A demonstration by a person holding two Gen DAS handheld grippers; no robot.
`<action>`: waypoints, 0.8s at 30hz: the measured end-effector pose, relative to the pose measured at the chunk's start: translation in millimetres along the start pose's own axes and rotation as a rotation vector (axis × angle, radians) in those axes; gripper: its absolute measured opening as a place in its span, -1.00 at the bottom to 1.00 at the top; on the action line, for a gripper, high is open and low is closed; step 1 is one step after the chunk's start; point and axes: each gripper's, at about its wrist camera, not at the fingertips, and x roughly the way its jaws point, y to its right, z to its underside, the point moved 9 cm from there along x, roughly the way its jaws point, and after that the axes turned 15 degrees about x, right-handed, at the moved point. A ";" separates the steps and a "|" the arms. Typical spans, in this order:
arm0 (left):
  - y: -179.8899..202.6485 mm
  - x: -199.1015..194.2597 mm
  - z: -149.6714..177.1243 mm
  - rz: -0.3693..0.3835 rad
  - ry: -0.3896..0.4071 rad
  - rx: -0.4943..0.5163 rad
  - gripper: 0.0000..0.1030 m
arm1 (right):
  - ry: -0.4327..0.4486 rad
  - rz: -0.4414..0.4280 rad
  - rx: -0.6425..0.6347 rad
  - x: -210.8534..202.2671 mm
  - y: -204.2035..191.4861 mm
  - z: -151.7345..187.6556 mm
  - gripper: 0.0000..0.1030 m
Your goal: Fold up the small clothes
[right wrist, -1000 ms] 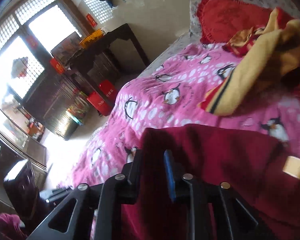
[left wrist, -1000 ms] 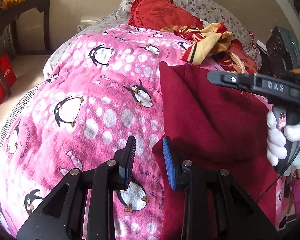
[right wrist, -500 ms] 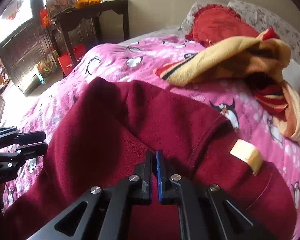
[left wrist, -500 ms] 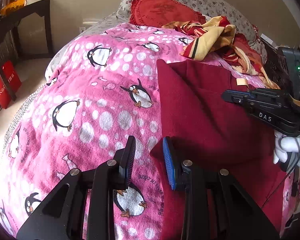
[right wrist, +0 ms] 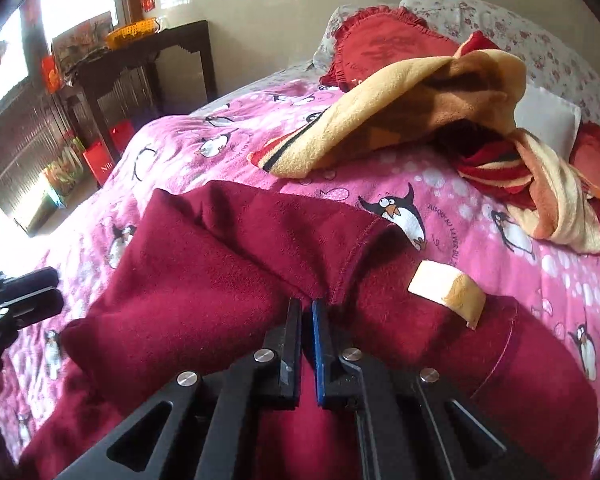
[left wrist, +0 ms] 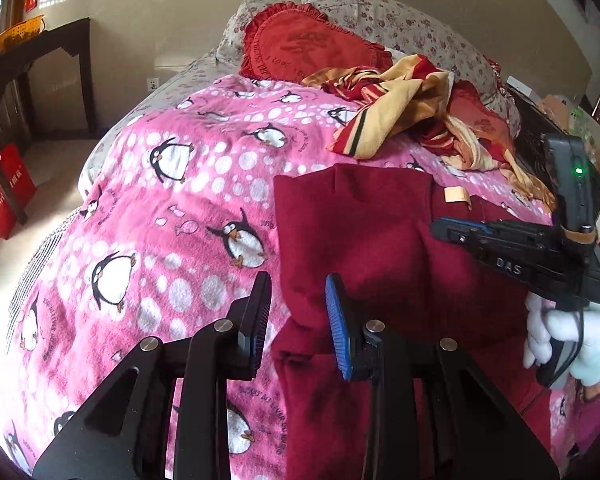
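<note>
Penguin blanket (left wrist: 172, 208) under maroon garment (left wrist: 364, 240)

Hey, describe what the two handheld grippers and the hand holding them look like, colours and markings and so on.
Both grippers are black with angular, cut-out finger arms, silver bolts and blue ribbed pads. The left gripper fills its own view. The right gripper carries white "DAS" lettering, an upright black module with a green light and a thin black cable. The hand gripping its handle wears a white glove, with a pink sleeve below.
</note>
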 end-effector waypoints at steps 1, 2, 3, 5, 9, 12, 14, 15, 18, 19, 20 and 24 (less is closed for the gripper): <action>4.2 1.4 -3.4 0.004 0.004 0.009 -0.47 | 0.005 -0.024 0.034 -10.7 3.2 2.0 -0.82; 8.2 3.8 -5.7 0.008 0.006 0.018 -0.47 | 0.022 -0.039 0.071 -22.4 7.4 4.0 -0.58; 12.5 8.2 -5.8 0.010 0.000 0.030 -0.44 | 0.052 -0.046 0.106 -38.2 15.8 8.3 -0.17; 20.0 22.9 1.1 0.007 -0.051 0.058 -0.29 | 0.101 -0.003 0.151 -64.1 34.1 20.7 0.23; 23.2 46.6 25.1 -0.028 -0.129 0.082 -0.26 | 0.170 0.212 0.210 -107.0 91.5 50.5 0.23; 20.5 50.8 31.0 -0.071 -0.128 0.078 0.06 | 0.166 0.311 0.308 -124.3 145.7 73.3 0.23; 17.2 53.8 34.6 -0.063 -0.136 0.045 0.09 | 0.128 0.332 0.368 -118.7 170.0 84.5 0.06; 15.3 53.3 34.8 -0.057 -0.134 0.031 0.09 | 0.104 0.308 0.395 -111.4 179.1 88.7 -0.24; 15.2 48.9 33.0 -0.066 -0.138 0.040 0.09 | 0.090 0.200 0.459 -108.3 185.6 92.5 -0.92; 16.1 46.6 31.4 -0.074 -0.134 0.048 0.09 | 0.113 0.202 0.448 -115.2 185.9 89.4 -0.92; 17.1 44.9 30.0 -0.081 -0.130 0.055 0.09 | 0.144 0.198 0.426 -123.5 183.3 84.9 -0.92; 22.9 44.4 28.6 -0.112 -0.138 0.073 0.09 | 0.164 0.289 0.395 -119.8 187.7 79.7 -0.92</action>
